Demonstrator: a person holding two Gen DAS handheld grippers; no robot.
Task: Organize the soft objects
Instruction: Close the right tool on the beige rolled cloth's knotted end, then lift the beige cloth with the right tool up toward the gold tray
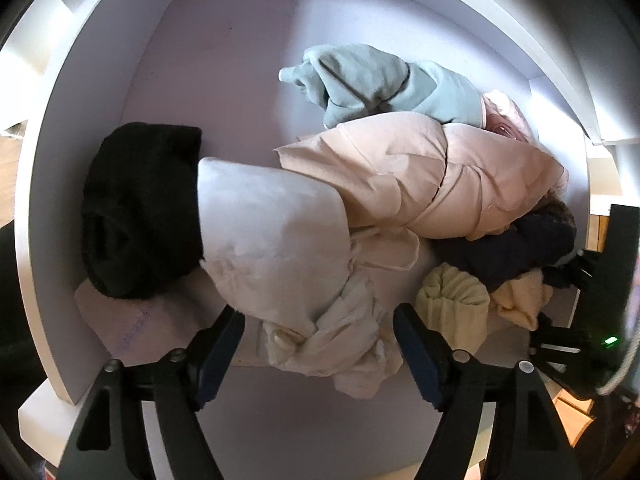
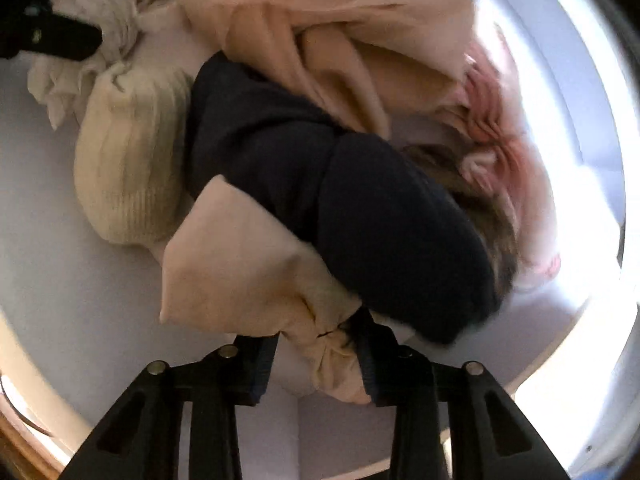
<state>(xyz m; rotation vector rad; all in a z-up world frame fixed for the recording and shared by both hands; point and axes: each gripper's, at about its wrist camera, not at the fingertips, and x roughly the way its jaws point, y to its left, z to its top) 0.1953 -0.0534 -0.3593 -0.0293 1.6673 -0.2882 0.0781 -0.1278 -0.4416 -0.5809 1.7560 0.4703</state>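
A heap of soft things lies inside a white compartment point(image 1: 224, 52). In the left wrist view there is a black knit piece point(image 1: 140, 208), a white pillow point(image 1: 272, 240), a beige cloth point(image 1: 420, 176), a mint garment point(image 1: 384, 84), a navy garment point(image 1: 512, 248) and a pale yellow roll point(image 1: 452, 300). My left gripper point(image 1: 320, 338) is open, with crumpled white cloth point(image 1: 344, 344) between its fingers. My right gripper point(image 2: 318, 350) is closed on a bunched tan cloth point(image 2: 240, 264) beside the navy garment point(image 2: 360, 220). It also shows at the right edge of the left wrist view point(image 1: 576, 272).
A pink fabric point(image 2: 504, 128) lies at the far right of the pile. The compartment's white walls point(image 1: 52, 208) curve around the heap. A wooden floor point(image 2: 16, 440) shows below the shelf edge. The ribbed yellow roll point(image 2: 128, 168) lies left of the navy garment.
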